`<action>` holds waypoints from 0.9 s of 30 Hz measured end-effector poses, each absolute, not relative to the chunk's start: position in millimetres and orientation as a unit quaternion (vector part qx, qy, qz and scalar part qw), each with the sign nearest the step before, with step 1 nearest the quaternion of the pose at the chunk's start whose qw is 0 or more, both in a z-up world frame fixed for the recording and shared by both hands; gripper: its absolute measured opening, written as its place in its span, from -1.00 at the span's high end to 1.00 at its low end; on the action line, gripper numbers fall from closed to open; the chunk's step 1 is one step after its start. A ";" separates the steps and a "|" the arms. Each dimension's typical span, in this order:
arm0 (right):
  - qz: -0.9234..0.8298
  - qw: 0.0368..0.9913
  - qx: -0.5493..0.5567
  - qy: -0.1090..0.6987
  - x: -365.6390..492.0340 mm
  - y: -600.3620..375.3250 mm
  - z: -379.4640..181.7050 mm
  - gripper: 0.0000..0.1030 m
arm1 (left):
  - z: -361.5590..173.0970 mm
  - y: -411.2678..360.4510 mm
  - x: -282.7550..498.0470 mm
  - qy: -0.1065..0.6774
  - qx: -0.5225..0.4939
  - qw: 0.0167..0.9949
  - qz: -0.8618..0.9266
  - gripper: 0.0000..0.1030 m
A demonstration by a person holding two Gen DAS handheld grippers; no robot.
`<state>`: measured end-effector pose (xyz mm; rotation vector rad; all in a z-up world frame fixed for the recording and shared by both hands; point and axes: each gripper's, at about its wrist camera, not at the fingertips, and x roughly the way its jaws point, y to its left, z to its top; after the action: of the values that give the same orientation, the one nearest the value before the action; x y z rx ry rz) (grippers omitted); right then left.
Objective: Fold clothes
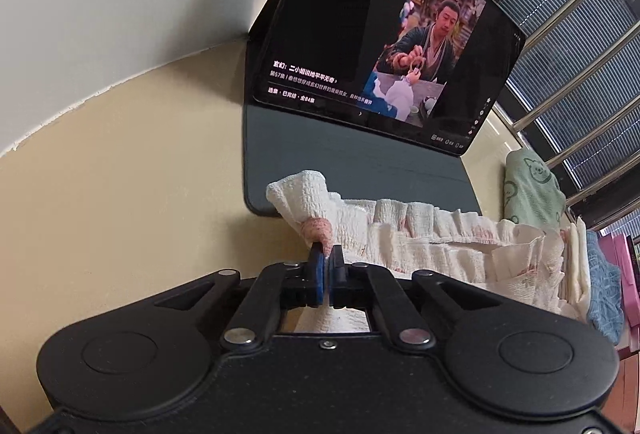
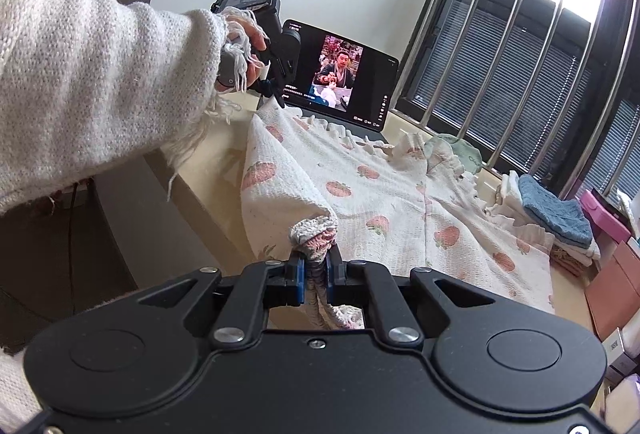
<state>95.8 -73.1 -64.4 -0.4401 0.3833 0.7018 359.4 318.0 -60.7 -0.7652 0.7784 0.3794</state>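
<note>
The crinkled strawberry-print garment [image 2: 360, 185] stretches lengthwise toward the tablet [image 2: 340, 73]; the left gripper [image 1: 326, 254] and right gripper [image 2: 314, 258] each pinch a bunched corner.

The left gripper [image 1: 327, 261] was clamped on a corner of a white crinkled garment [image 1: 420, 238], whose pink-printed fold rose just above the blue pads [image 1: 319, 276]. The garment stretched right along a beige table [image 1: 140, 193]. Beyond it a tablet [image 1: 376, 33] stood propped, showing a video. At far right lay a green towel [image 1: 532, 189] and a blue cloth [image 1: 604, 290], beside window bars [image 1: 580, 33].
</note>
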 end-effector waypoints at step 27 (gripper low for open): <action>0.441 0.859 -0.105 0.240 88.0 -87.0 -37.7 0.84 | -45.6 370.6 260.2 0.327 -0.420 0.819 0.212 0.96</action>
<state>88.0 -87.0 -37.7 -0.2205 0.5045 0.9253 260.2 370.6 -45.6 -0.8954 0.6958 0.4518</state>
